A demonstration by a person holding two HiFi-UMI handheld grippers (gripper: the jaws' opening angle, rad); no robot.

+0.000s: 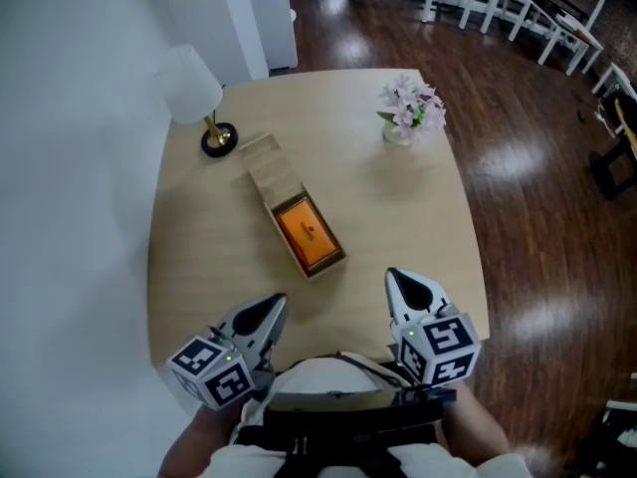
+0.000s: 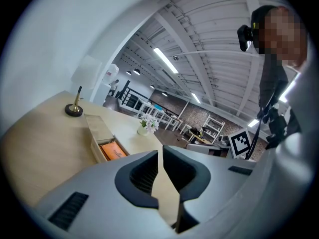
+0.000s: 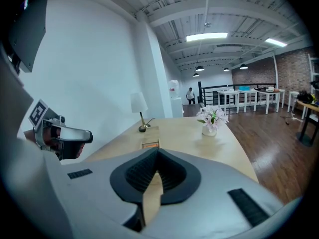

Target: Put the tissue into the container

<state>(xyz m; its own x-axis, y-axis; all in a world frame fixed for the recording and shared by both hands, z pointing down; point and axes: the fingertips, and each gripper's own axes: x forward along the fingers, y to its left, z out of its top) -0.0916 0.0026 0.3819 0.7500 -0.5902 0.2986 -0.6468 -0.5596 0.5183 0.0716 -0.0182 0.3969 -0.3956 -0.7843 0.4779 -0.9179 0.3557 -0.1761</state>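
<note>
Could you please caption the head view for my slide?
Left gripper and right gripper, both empty, at the table edge; wooden box half open, orange pack inside; lamp, flowers beyond.
</note>
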